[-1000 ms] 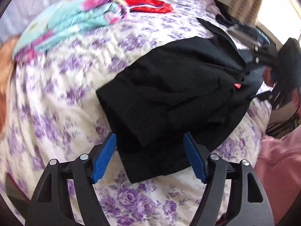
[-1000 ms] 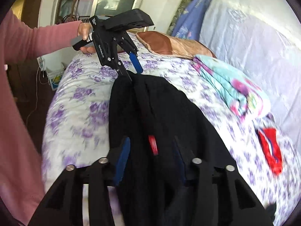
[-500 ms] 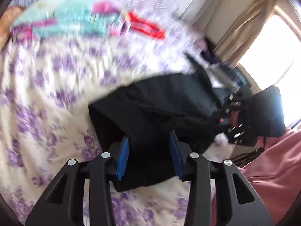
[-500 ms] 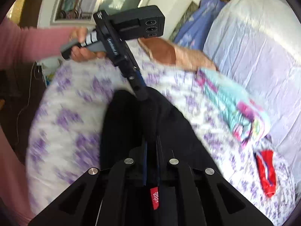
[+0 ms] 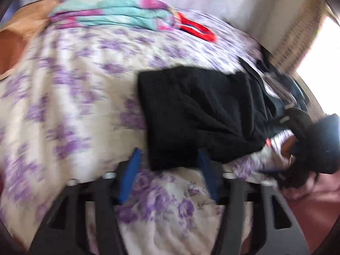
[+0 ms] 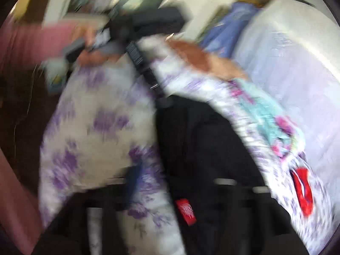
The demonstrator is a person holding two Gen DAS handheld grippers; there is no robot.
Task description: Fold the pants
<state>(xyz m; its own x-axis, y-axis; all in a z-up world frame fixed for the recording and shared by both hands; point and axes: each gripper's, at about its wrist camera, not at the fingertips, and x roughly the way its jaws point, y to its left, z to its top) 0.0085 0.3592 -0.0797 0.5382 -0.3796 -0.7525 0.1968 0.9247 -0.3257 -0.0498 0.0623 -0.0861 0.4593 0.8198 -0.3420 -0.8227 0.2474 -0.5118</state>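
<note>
The black pants lie folded on the purple-flowered bed sheet. My left gripper is open, its blue pads on either side of the near edge of the pants, which lies between them ungripped. In the right wrist view the pants stretch away with a red label near the camera. My right gripper is blurred; one blue pad shows left of the cloth and the other side is lost in black fabric. The right gripper also shows in the left wrist view at the far end of the pants.
A folded turquoise and pink blanket and a red garment lie at the far side of the bed. A brown pillow is at the left. Dark clothes are piled near the curtain. The bed edge lies right.
My left gripper has opened again and pulled back a little from the pants. My right gripper, shut on the cloth half a second ago, has spread apart. Both views are motion-blurred.
</note>
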